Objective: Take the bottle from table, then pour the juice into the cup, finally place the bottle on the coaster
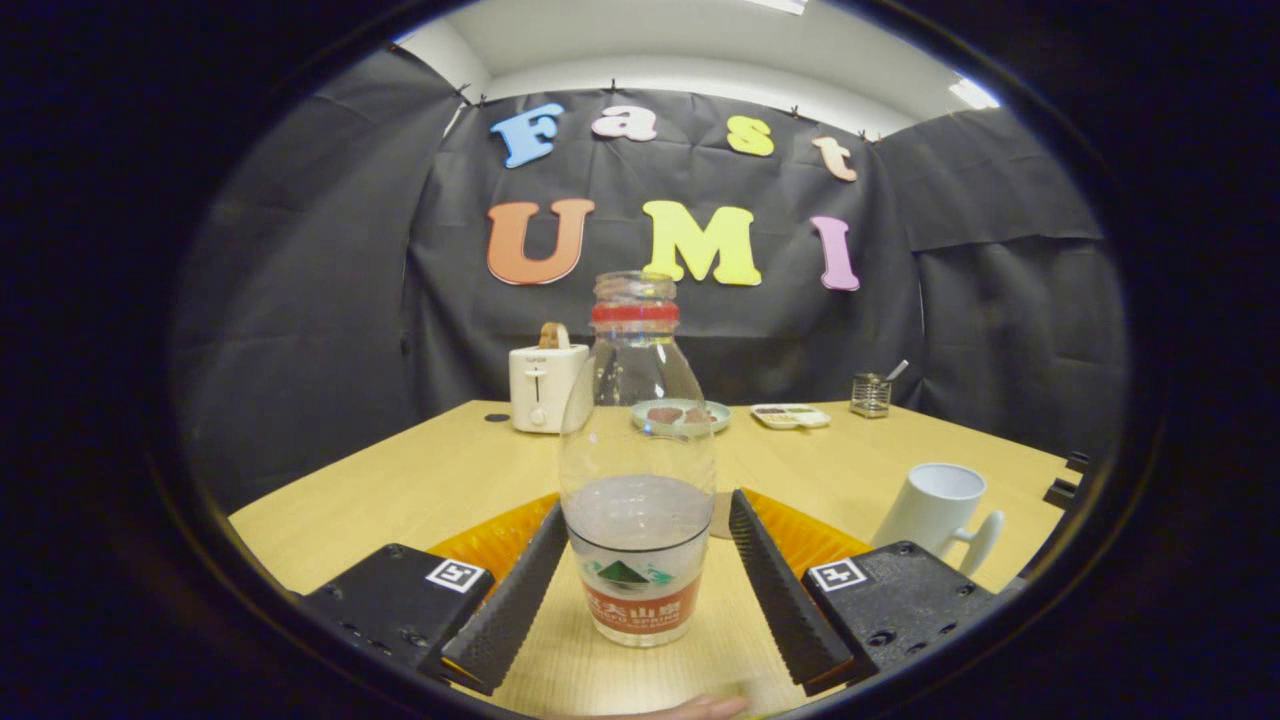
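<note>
The bottle (pixel 638 470) stands upright at the lower centre of the frame (cap off) between the spread fingers of the gripper (pixel 640 530) — left finger touching, right just apart. The cup (pixel 935 508) sits right; a toaster (pixel 545 386) beyond on the table (pixel 420 480).

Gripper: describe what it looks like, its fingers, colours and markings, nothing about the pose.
The gripper has two long black fingers with ribbed, saw-toothed inner pads. Each finger runs back to a black, boxy block with screw holes, and each block carries a small square black-and-white tag. Bright orange ridged parts show behind both fingers. No cables are visible.
</note>
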`<move>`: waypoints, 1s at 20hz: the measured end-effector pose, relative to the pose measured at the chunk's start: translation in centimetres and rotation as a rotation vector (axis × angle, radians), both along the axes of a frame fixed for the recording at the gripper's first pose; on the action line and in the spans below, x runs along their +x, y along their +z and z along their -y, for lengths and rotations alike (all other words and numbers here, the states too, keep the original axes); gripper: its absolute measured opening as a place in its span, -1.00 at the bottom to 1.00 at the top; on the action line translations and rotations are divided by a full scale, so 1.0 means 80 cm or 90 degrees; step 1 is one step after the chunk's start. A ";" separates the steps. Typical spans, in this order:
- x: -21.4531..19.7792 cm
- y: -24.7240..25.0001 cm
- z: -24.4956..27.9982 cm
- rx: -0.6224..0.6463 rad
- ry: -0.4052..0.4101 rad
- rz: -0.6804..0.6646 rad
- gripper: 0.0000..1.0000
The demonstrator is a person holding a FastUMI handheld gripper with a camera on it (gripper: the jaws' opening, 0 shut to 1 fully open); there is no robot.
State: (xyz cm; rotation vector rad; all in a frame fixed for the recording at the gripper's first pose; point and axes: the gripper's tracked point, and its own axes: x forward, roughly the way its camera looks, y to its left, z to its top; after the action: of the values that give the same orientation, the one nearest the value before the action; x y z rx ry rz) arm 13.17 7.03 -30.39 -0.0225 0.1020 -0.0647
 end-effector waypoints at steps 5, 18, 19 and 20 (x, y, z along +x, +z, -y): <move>0.010 -0.008 0.003 -0.017 -0.022 -0.002 1.00; -0.021 0.086 0.000 0.176 0.019 0.009 0.58; -0.021 0.097 -0.002 0.202 0.026 0.013 0.57; -0.019 0.104 -0.006 0.232 0.034 0.017 0.57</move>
State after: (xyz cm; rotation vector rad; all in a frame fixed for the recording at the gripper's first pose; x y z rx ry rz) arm 11.65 7.51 -22.09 0.3400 0.0852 0.0075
